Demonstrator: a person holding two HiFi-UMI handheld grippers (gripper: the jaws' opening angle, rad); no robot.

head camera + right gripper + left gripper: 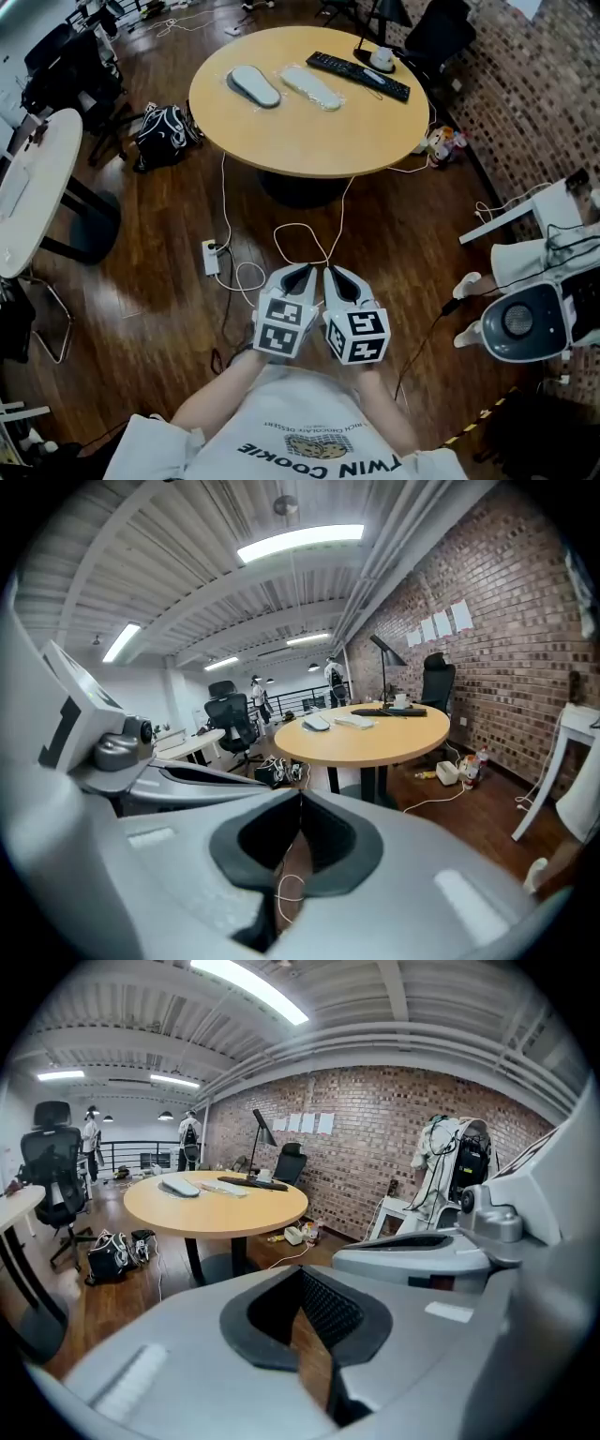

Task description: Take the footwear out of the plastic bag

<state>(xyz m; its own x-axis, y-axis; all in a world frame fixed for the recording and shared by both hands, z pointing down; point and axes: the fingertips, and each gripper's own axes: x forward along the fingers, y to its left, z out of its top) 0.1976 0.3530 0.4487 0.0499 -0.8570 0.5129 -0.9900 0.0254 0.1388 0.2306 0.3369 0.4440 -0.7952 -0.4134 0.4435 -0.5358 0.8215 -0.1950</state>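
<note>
Task not started: left gripper [302, 273] and right gripper [332, 274] empty, fingers [328, 1312] together (well apart from table [319, 141]). Next: walk up, reach the plastic bag [312, 87].

We see a round wooden worktop [309, 141] standing far off. On its far left lies a grey slipper [255, 84]. Just right of it, another sits inside a clear plastic bag [312, 86]. Farther right lie a black keyboard [358, 75] and a small white object [382, 58]. A power strip [211, 257] lies on the wooden floor [141, 281].
</note>
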